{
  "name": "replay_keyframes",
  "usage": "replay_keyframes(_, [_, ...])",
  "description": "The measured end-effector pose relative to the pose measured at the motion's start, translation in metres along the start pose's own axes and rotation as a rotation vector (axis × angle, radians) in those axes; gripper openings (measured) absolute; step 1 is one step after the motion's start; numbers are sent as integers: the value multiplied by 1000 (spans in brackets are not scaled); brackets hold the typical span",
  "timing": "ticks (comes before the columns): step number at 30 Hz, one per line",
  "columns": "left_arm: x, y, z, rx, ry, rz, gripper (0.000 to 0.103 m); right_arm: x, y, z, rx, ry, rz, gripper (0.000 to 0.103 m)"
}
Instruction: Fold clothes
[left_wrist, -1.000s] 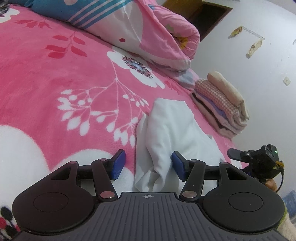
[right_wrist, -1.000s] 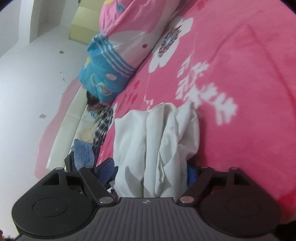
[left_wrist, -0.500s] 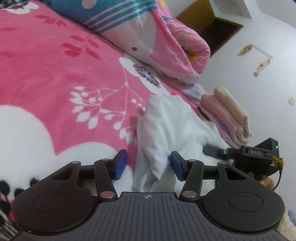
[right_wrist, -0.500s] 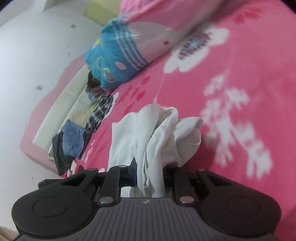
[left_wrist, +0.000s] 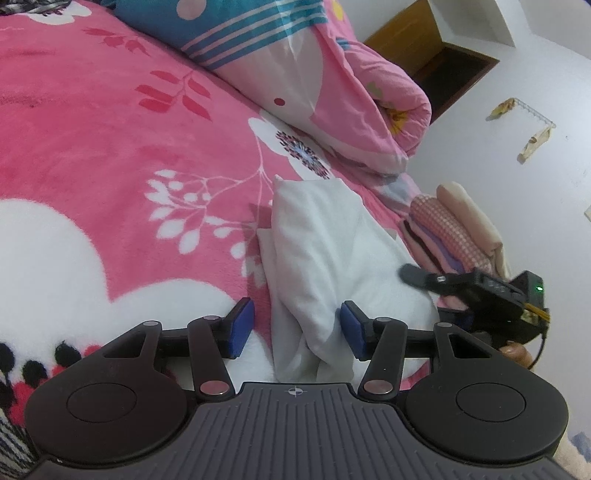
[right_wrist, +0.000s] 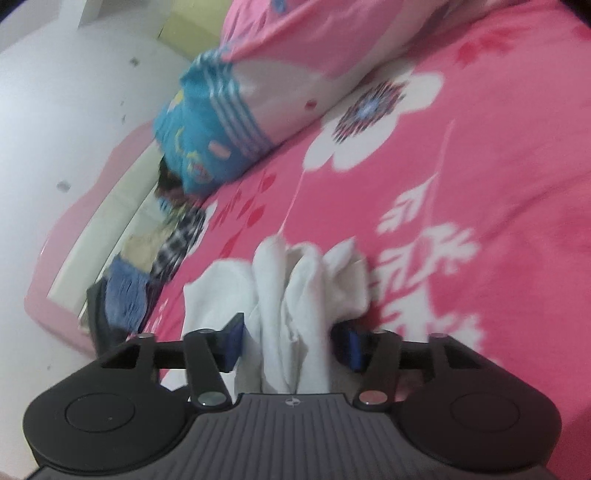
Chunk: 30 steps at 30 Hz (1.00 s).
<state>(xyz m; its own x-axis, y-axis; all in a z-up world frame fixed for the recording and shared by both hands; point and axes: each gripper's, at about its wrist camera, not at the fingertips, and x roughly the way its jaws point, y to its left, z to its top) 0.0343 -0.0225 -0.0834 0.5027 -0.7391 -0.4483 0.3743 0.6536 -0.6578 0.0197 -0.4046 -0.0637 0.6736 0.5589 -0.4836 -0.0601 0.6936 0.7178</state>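
A bunched white garment (left_wrist: 321, 251) lies on the pink flowered blanket (left_wrist: 110, 147). Its near end sits between the blue pads of my left gripper (left_wrist: 295, 330), which is open: the right pad touches the cloth, the left pad stands clear. In the right wrist view the same white garment (right_wrist: 295, 288) rises in folds between the pads of my right gripper (right_wrist: 291, 341). Those jaws are opening and sit loose beside the cloth. A black finger (left_wrist: 417, 275) of the right gripper reaches over the garment's right edge in the left wrist view.
A stack of folded clothes (left_wrist: 454, 229) sits by the white wall at the right. A rolled pink and blue quilt (left_wrist: 314, 74) lies at the back. Unfolded clothes (right_wrist: 147, 266) are heaped against the headboard (right_wrist: 92, 236).
The right jaws pinched the white cloth half a second ago and have spread apart again. The right gripper has shifted and rolled. The left gripper stayed put, rolling slightly.
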Motion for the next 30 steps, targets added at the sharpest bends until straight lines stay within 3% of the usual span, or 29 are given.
replay_keyframes(4, [0,0,1,2,6,0,53,-42,1,-4,19,-136,-61,62])
replay_keyframes(9, [1,1,2,-4,18,-3,53,-90,29,-21,-79,-333,-155,61])
replay_keyframes(13, [1,1,3,-6,22,-4,53,-113,60,-43,-192,-428,-206,44])
replay_keyframes(14, [1,1,3,-7,24,-4,53,-113,66,-48,-220,-429,-215,35])
replay_keyframes(17, [2,2,4,-13,29,-4,53,-101,82,-62,-299,-392,-214,25])
replay_keyframes(21, [2,2,5,-20,34,-5,53,-65,89,-80,-383,-283,-206,18])
replay_keyframes(25, [2,4,6,-24,39,-9,53,-32,77,-87,-381,-226,-222,16])
replay_keyframes(28, [3,4,6,-23,39,-13,53,-15,51,-80,-280,-195,-239,3])
replay_keyframes(30, [3,4,6,-21,40,-13,53,-21,50,-81,-246,-212,-222,3])
